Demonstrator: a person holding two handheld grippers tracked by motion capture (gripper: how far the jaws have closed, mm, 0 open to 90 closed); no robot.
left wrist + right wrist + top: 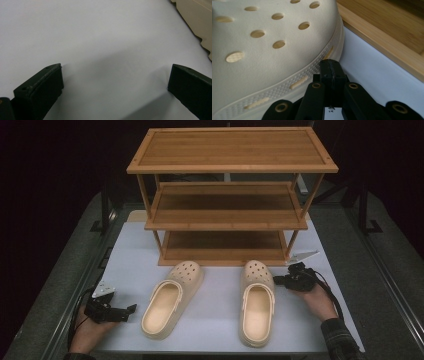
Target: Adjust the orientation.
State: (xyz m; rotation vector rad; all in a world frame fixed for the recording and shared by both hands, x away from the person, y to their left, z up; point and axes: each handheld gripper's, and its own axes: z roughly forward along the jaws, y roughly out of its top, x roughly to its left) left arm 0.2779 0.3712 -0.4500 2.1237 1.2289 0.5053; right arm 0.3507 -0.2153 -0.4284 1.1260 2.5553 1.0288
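Cream foam clogs, two of them, on a white table top (220, 320) in front of a bamboo rack.

Nearest, high view: left gripper (131, 310) low at the table's near-left edge, held in a hand (87, 332), pointing right toward the left clog (172, 299). It sits just beside the clog's heel end, not touching it. Left gripper view: jaws wide apart, bare white table between them, nothing held; edge of the cream clog (197, 23) in the upper right corner.

Left clog lies angled, toe toward the rack, heel toward the near-left. Right clog (257, 302) lies roughly straight, toe toward the rack, heel strap at the back of the opening. The two clogs are well apart.

Right gripper (276, 280) at the right clog's toe side, held by the right hand (320, 302); dark sleeve at the near-right corner. Right gripper view: jaws pressed together, nothing between them, tip right at the ridged sole rim of the clog (269, 50); contact looks likely, can't tell for sure. Perforated toe up close, bamboo rack base (387, 40) just behind it.

Farthest: three-tier bamboo shoe rack (230, 150) at the table's far side, all shelves bare, clog toes near its bottom shelf.
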